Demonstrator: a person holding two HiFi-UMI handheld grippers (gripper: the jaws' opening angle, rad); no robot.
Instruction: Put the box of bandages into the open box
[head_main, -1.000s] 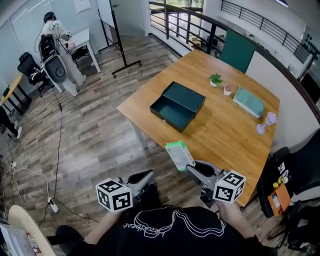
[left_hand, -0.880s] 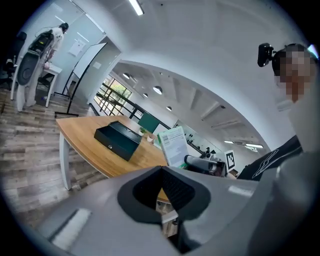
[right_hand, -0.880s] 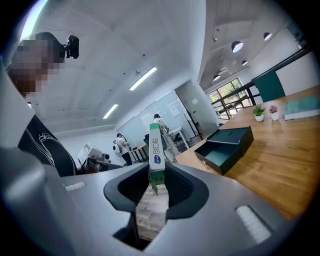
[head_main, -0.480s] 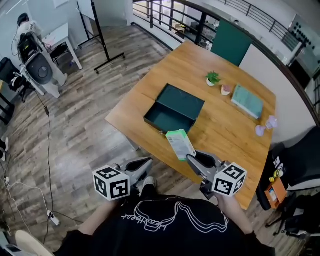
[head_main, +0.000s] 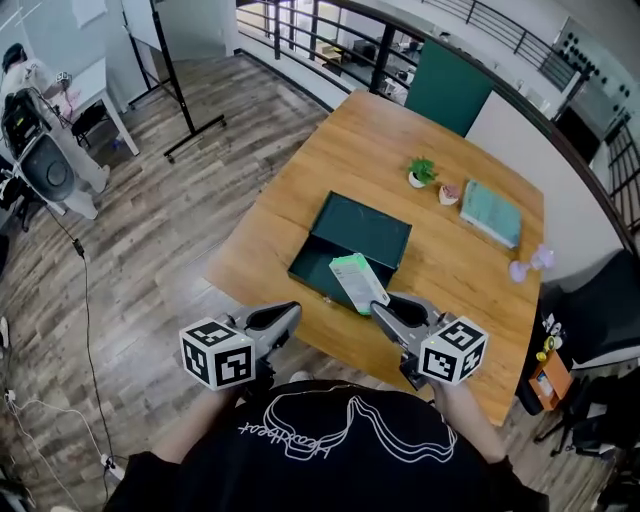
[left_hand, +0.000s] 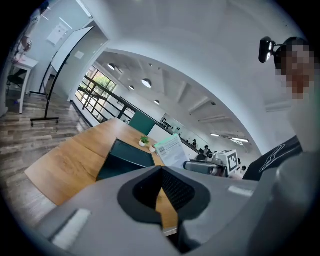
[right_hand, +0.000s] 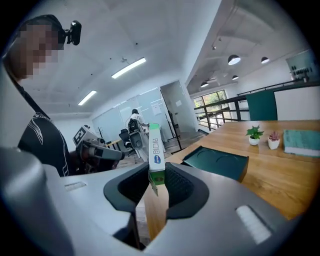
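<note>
Box of bandages (head_main: 358, 283), clamped upright in the right hand-held gripper (head_main: 383, 307), near the open box (head_main: 372, 228) on the counter (head_main: 470, 280); left hand-held gripper (head_main: 288, 312) closed.

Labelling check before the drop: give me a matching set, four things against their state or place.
1 box of bandages
2 open box
3 potted plant
4 left gripper

A shut, nothing in it
B dark green, on the table
C next to a small pink pot
D held by the right gripper

Pairs: 1-D, 2-B, 3-C, 4-A
</note>
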